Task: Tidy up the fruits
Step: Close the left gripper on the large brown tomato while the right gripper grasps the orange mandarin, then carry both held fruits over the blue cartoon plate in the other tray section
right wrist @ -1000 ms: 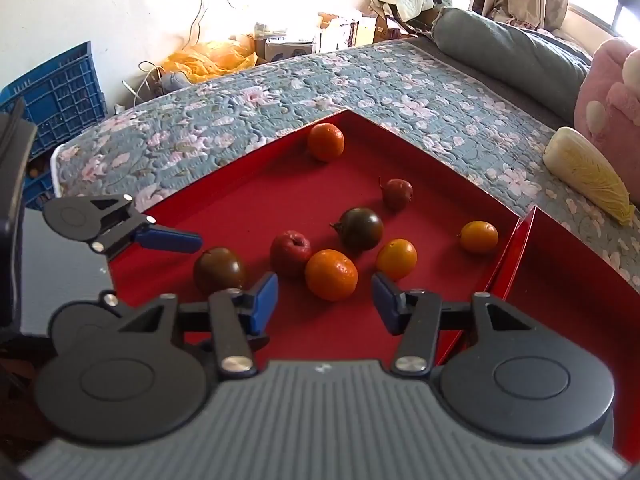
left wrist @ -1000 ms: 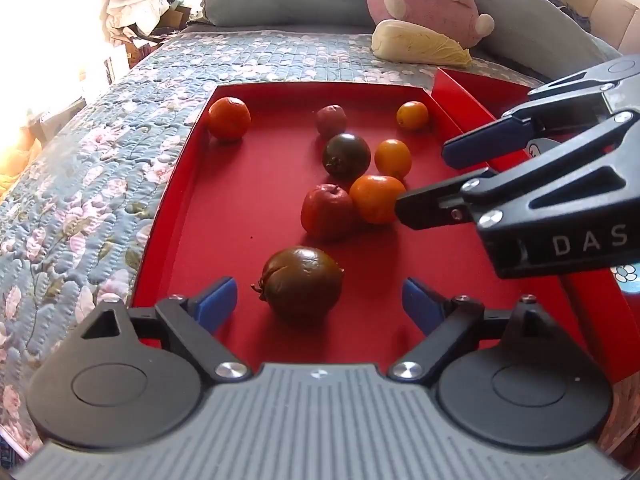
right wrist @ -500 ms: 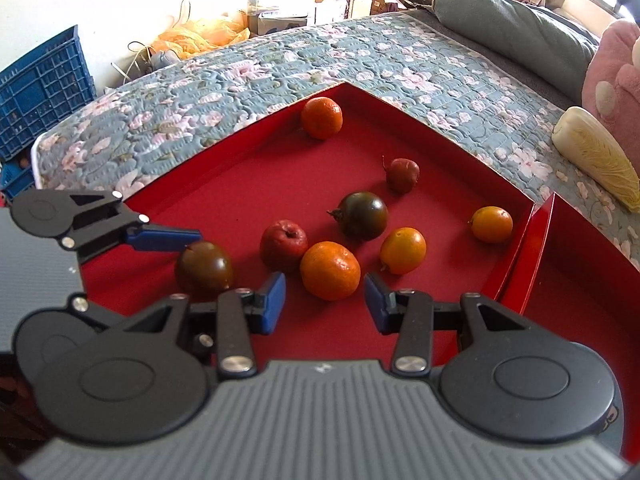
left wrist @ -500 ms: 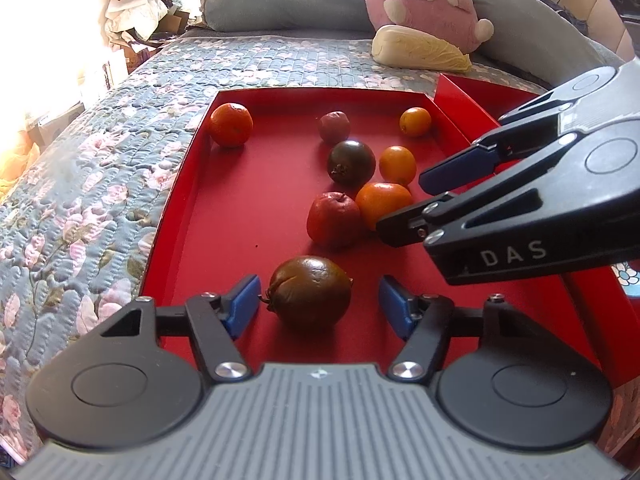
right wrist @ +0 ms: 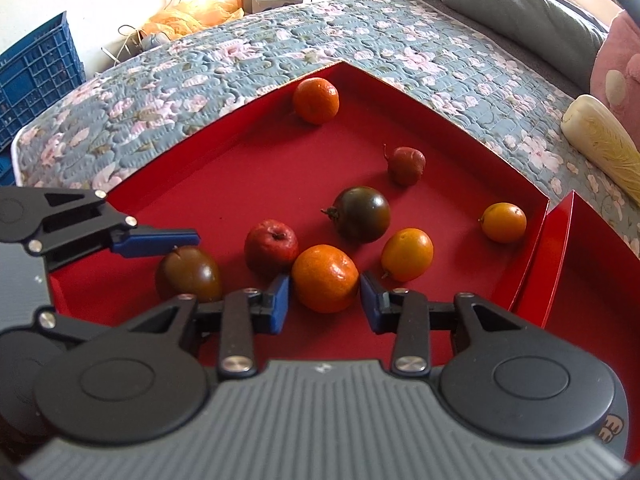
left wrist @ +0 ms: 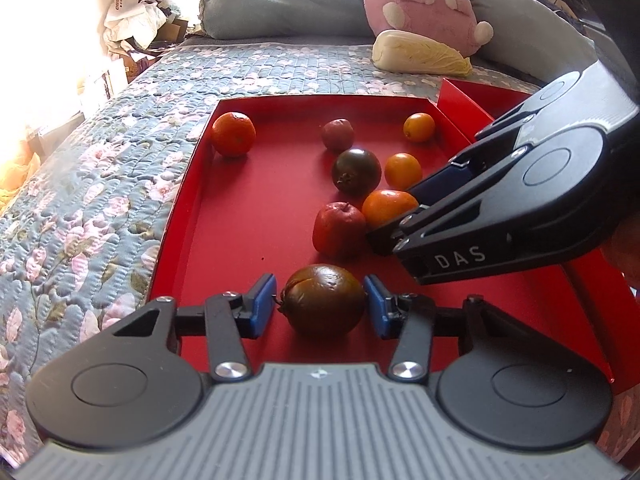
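Bedspread [left wrist: 120, 184] carries my red tray [left wrist: 248, 208]; all seven fruits lie in it, none sorted, the second tray [right wrist: 592, 300] bare. My left gripper [left wrist: 320, 304] is closing around the brown tomato [left wrist: 322, 298] near the front edge, my right gripper [right wrist: 324, 300] around the tangerine [right wrist: 325, 278]; pads barely short. Left half open.
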Tool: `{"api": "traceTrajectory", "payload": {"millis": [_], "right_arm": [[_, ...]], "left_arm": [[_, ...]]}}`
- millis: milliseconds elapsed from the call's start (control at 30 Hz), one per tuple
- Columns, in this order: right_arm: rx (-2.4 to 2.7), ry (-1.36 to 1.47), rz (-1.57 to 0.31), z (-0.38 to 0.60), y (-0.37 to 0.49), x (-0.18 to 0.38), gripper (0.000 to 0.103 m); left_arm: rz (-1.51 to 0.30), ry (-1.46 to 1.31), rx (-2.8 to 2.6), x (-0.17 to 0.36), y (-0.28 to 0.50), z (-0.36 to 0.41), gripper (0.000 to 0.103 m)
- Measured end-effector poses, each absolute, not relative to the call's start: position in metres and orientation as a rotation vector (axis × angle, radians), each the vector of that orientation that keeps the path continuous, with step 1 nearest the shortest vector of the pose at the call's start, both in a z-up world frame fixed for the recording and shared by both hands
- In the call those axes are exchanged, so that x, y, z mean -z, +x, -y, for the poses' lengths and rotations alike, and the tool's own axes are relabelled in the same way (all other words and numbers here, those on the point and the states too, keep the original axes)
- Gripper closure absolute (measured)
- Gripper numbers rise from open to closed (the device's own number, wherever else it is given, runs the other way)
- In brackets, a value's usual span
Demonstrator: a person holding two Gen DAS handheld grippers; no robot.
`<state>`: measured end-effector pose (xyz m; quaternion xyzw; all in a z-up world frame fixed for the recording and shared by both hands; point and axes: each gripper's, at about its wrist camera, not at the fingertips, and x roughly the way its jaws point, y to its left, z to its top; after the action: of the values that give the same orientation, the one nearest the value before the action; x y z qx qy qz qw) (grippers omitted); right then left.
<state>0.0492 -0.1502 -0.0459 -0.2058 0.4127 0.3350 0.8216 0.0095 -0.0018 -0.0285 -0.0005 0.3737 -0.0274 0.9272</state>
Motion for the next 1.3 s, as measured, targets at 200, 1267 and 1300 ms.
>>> {"api": "traceTrajectory", "payload": {"millis": [200, 1267, 1300], "right_arm": [[-0.710, -0.423, -0.894, 0.151, 0.052, 0.047, 0.064], [-0.598, -0.310, -0.751, 0.230, 0.021, -0.019, 0.065], [-0.587, -0.313, -0.747, 0.234, 0.020, -0.020, 0.065]], "left_arm": [[-0.757, 0.004, 0.066, 0.030, 0.009, 0.003, 0.051], [-0.675, 0.003, 0.063, -0.013, 0.004, 0.044, 0.055], [-0.668, 0.006, 0.069, -0.015, 0.004, 0.048, 0.055]]}}
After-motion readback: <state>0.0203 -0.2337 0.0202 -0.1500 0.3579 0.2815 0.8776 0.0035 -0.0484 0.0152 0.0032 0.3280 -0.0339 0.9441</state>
